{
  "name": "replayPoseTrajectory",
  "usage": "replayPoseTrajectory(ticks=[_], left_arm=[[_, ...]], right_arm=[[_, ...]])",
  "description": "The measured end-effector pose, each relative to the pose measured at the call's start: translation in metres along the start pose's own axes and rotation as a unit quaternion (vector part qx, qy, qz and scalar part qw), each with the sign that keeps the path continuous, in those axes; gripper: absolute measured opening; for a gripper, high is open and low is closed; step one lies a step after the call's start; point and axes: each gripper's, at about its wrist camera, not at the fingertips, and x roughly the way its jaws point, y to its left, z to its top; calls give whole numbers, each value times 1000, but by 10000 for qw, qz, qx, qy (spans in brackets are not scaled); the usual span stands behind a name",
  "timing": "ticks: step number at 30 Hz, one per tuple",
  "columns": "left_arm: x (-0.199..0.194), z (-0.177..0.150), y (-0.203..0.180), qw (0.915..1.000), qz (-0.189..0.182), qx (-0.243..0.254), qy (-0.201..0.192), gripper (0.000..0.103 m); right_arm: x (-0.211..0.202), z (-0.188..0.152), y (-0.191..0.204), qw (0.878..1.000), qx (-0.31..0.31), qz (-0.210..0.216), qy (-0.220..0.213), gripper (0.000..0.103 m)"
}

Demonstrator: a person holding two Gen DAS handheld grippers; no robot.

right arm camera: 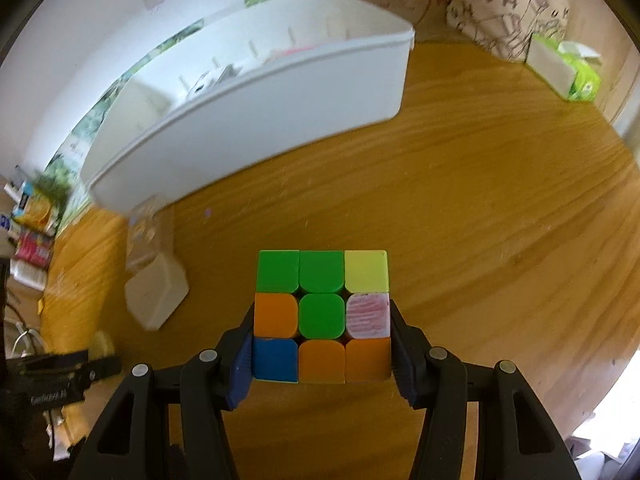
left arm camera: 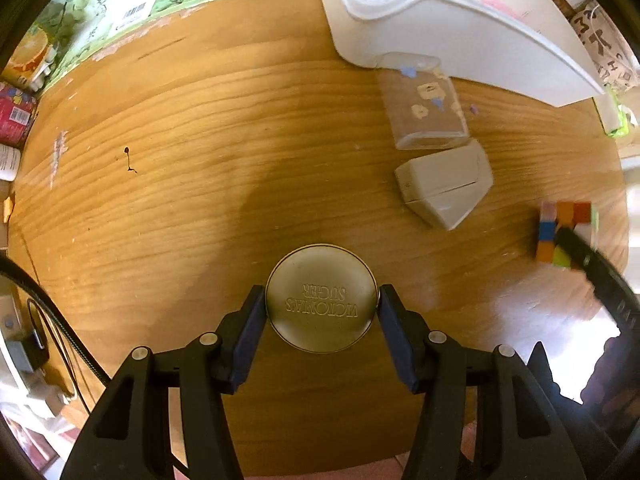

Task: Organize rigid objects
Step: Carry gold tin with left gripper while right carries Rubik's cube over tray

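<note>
My left gripper (left arm camera: 322, 308) is shut on a round gold tin (left arm camera: 321, 298) with embossed lettering on its lid, held just above the wooden table (left arm camera: 180, 140). My right gripper (right arm camera: 322, 344) is shut on a colour puzzle cube (right arm camera: 322, 316), its blue pads pressing both sides. The same cube (left arm camera: 560, 232) shows at the right edge of the left wrist view with a black finger across it. A white bin (left arm camera: 460, 28) stands at the table's back; in the right wrist view the bin (right arm camera: 260, 112) lies ahead and to the left.
A clear plastic box (left arm camera: 424, 104) lies against the bin, with a grey-white wedge-shaped case (left arm camera: 444, 184) beside it. Packets and boxes (left arm camera: 20, 92) crowd the table's left end. A green tissue pack (right arm camera: 568, 68) and a patterned bag (right arm camera: 504, 12) sit at the far right.
</note>
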Motion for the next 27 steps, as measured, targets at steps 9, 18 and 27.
replayPoseTrajectory(ticks=[9,18,27], left_arm=[[-14,-5,-24,9998,46,-173,-24,60],[-38,6,-40,9991,-128,-398,-40,60],[-72,20,-63,9997,-134,-89,-197,60]], right_arm=[[-4,-4,-9,9951,-126,494,851,57],[-18,5,-16,9877,-691,581,1277,57],[-45,31,-8,9802,-1201,822,1340,57]])
